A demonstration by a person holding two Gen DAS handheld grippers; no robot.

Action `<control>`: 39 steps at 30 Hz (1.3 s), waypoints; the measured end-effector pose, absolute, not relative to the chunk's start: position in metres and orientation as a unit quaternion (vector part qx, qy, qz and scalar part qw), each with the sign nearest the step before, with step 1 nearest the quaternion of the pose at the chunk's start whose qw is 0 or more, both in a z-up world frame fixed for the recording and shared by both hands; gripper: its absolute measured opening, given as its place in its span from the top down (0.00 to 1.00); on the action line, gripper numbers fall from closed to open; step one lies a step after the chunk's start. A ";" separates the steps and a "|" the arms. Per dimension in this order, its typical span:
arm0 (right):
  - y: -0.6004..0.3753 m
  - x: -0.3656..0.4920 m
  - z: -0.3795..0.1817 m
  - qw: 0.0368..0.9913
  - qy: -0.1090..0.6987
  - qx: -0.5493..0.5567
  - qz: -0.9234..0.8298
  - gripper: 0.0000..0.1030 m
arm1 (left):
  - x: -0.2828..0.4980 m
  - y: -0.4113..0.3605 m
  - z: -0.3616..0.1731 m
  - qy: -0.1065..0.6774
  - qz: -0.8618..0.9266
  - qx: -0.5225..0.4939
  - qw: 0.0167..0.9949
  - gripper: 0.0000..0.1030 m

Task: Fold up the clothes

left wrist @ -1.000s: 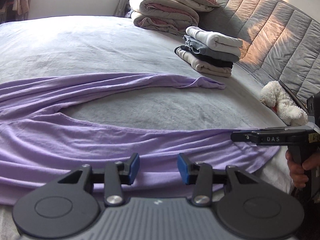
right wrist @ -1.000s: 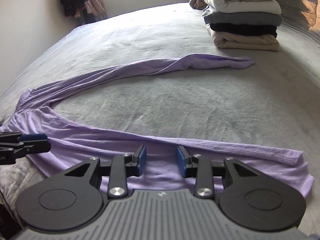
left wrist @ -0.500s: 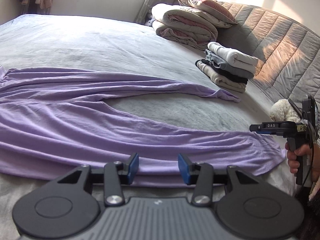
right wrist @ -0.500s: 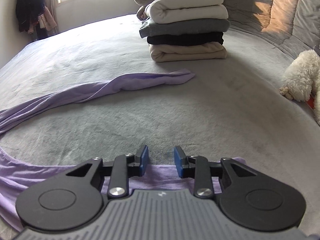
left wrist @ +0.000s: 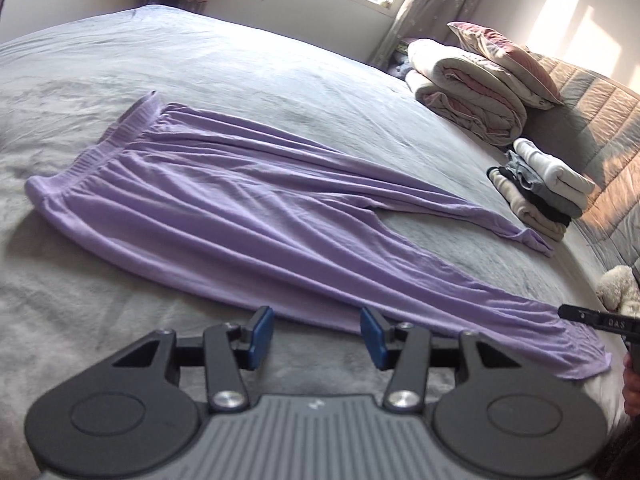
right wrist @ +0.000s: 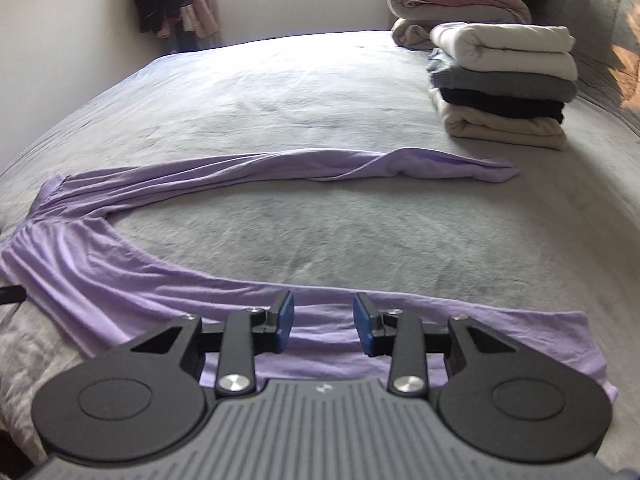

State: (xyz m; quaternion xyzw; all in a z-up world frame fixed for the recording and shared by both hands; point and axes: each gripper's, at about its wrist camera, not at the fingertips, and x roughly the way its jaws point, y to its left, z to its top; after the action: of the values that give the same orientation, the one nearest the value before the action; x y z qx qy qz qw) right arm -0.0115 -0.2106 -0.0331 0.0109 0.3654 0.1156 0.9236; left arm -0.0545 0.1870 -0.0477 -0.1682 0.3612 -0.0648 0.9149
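Observation:
Lilac trousers lie flat on the grey bed, waistband at the left, two legs spread apart toward the right. In the right wrist view the same trousers show a near leg running under the fingers and a far leg curving off to the right. My left gripper is open above the near leg's lower edge, holding nothing. My right gripper is open over the near leg close to its cuff, also holding nothing. The right gripper's tip shows at the right edge of the left wrist view.
A stack of folded clothes sits at the far right of the bed, with rolled quilts and a pillow behind it. A white plush toy lies by the quilted headboard. Clothes hang by the window.
Both grippers have drawn back and up from the trousers, and the left view now takes in the waistband. The right view has swung back left over the near leg. Both remain open.

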 end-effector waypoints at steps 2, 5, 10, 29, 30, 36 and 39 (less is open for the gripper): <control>-0.198 -0.020 -0.032 0.921 0.362 -0.005 0.147 0.64 | -0.058 0.198 -0.047 0.357 -0.049 -0.179 0.915 0.52; -0.181 -0.035 -0.030 0.914 0.354 -0.032 0.196 0.64 | -0.063 0.215 -0.045 0.349 -0.024 -0.196 0.916 0.52; -0.159 -0.054 -0.031 0.895 0.349 -0.064 0.271 0.64 | -0.060 0.237 -0.049 0.335 0.020 -0.231 0.913 0.54; -0.126 -0.062 -0.058 0.875 0.349 -0.158 0.297 1.00 | -0.053 0.250 -0.067 0.294 0.091 -0.274 0.911 1.00; -0.128 -0.061 -0.056 0.873 0.352 -0.153 0.300 1.00 | -0.055 0.249 -0.065 0.294 0.093 -0.266 0.913 1.00; -0.142 -0.068 -0.041 0.858 0.363 -0.108 0.346 1.00 | -0.064 0.257 -0.054 0.298 0.099 -0.254 0.915 1.00; -0.145 -0.070 -0.039 0.851 0.369 -0.094 0.362 1.00 | -0.072 0.266 -0.051 0.307 0.101 -0.268 0.908 1.00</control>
State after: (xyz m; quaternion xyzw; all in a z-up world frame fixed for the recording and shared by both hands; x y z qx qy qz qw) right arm -0.0696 -0.1453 -0.0386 -0.0938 0.3694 0.3615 0.8509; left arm -0.0723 0.2662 -0.0510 -0.2679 0.3066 0.1014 0.9077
